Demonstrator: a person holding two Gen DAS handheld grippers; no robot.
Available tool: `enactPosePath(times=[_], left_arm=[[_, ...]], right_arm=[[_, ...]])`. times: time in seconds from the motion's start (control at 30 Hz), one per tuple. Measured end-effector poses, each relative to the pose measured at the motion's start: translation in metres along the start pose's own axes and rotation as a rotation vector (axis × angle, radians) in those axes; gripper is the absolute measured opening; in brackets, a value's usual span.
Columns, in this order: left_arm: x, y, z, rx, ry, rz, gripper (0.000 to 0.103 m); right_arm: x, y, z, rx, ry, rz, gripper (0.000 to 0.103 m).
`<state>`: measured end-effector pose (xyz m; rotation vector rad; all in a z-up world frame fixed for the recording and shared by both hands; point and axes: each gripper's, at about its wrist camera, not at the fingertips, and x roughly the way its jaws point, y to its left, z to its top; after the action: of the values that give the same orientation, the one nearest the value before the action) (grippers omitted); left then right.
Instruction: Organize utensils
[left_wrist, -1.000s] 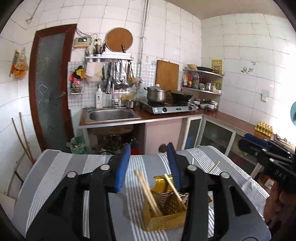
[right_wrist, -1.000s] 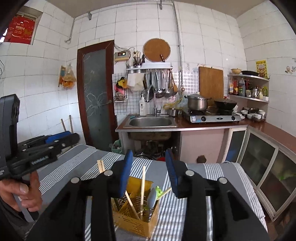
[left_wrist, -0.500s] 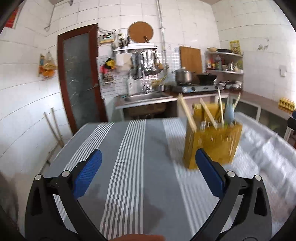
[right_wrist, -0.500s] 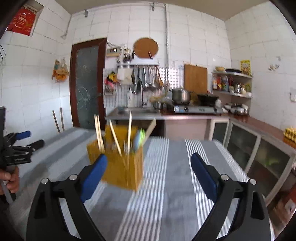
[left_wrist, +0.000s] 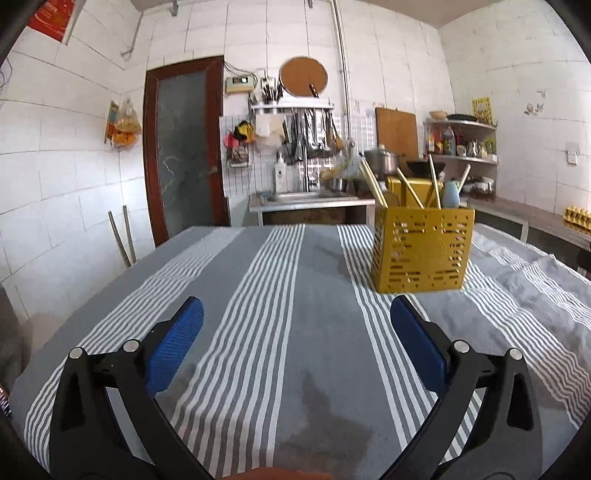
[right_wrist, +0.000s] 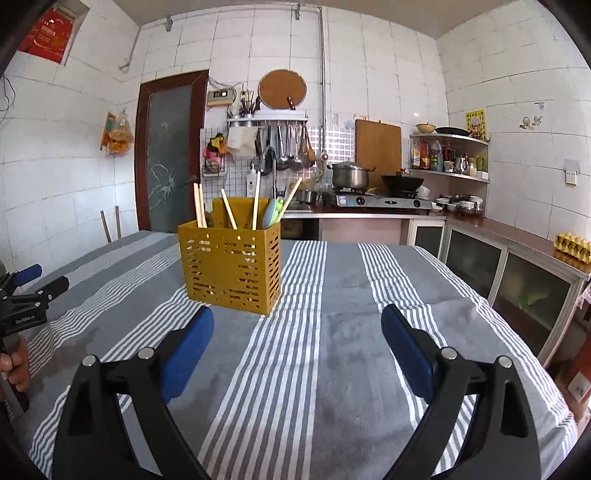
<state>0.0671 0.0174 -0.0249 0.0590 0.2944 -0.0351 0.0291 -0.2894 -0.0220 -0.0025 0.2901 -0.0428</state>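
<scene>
Here: one holder; five chopsticks; one spoon

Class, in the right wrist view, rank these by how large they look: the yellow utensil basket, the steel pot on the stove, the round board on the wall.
1. yellow utensil basket, nearest the camera
2. round board
3. steel pot
</scene>
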Motion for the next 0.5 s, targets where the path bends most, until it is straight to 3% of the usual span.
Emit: enactPosePath(times=[0.23, 0.4, 0.5], left_arm=[[0.000, -0.005, -0.001, -0.009, -0.063, 0.015, 0.098], [-0.017, -0.012, -0.006, 0.016, -0.152, 0.050, 0.098], [-0.017, -0.019, -0.005, 0.047, -0.153, 0.064, 0.098]], right_arm=[[0.009, -0.008, -0.011, 0.053, -0.031, -0.015, 0.090], [0.000, -0.005, -0.017, 0.042, -0.089, -0.031, 0.092], [-0.007, -0.002, -0.018, 0.030, -0.121, -0.039, 0.093]])
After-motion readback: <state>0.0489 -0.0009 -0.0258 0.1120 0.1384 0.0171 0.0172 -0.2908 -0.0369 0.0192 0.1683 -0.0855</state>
